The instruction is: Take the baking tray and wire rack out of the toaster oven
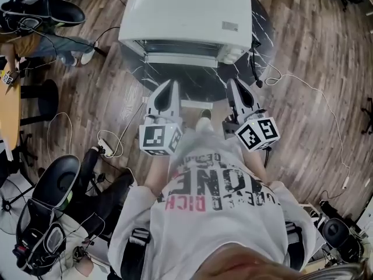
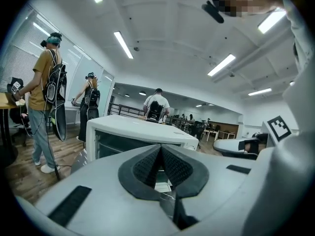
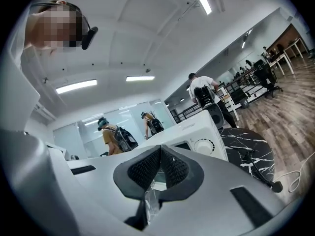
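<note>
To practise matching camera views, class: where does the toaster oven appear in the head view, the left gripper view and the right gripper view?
Head view: the toaster oven sits at top centre.
Left gripper view: it is left of centre, its front facing the camera.
Right gripper view: it is right of centre, dial showing.
Shared landmark: the black marbled table beneath it, clear in the head and right gripper views.
</note>
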### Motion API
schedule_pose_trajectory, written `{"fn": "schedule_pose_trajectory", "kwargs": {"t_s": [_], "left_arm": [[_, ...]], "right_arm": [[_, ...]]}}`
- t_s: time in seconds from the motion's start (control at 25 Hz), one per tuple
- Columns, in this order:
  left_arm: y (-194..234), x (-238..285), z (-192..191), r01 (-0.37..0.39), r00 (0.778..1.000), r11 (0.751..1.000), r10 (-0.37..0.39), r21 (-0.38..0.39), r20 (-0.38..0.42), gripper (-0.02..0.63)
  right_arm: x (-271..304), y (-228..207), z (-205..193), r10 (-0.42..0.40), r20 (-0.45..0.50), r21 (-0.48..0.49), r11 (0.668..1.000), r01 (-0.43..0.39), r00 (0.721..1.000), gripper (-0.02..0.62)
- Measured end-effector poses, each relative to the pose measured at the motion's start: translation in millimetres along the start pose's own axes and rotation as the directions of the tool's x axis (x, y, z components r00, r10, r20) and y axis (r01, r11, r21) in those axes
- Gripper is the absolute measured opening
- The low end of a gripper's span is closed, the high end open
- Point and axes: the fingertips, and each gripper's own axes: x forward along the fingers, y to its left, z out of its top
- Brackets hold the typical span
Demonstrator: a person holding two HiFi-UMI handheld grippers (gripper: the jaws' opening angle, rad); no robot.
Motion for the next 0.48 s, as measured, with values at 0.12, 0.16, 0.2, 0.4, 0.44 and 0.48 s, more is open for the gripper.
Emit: {"fn": "schedule_pose_trajectory", "kwargs": {"t_s": [0.12, 0.16, 0.2, 0.4, 0.44, 0.48], "left_arm": [[-2.5, 5.5, -6.9, -0.016, 1.0, 1.0, 0.016, -0.017, -0.012, 0.002], [-2.8, 7.7, -8.3, -0.02, 1.0, 1.0, 0.02, -0.018, -0.016, 0.002], [-3.0, 10.5, -9.3, -0.022, 1.0, 1.0, 0.022, -0.02, -0.018, 0.002], [-1.2, 21.2, -14.4, -0.015, 0.999, 0.996, 0.012, -0.09, -0.034, 0.002], [-0.8, 22.5, -14.8, -0.01, 0.999, 0.994, 0.006, -0.106, -0.036, 0.002], [-0.1, 23.7, -14.4, -0.005, 0.999, 0.993, 0.001, -0.116, -0.038, 0.002]], "right_arm": [[2.1, -7.2, -2.5, 0.015, -0.02, 0.015, 1.0, -0.015, 1.0, 0.002], [2.9, -9.6, -3.3, 0.018, -0.026, 0.017, 1.0, -0.017, 1.0, 0.002], [4.0, -12.5, -4.0, 0.019, -0.029, 0.022, 1.0, -0.018, 0.999, 0.002], [6.0, -22.8, -9.1, 0.007, -0.03, 0.057, 0.998, -0.005, 1.0, 0.002], [6.2, -23.7, -9.5, 0.003, -0.031, 0.061, 0.998, -0.001, 1.0, 0.002], [6.8, -24.0, -9.3, -0.001, -0.03, 0.064, 0.998, 0.003, 1.0, 0.002]]}}
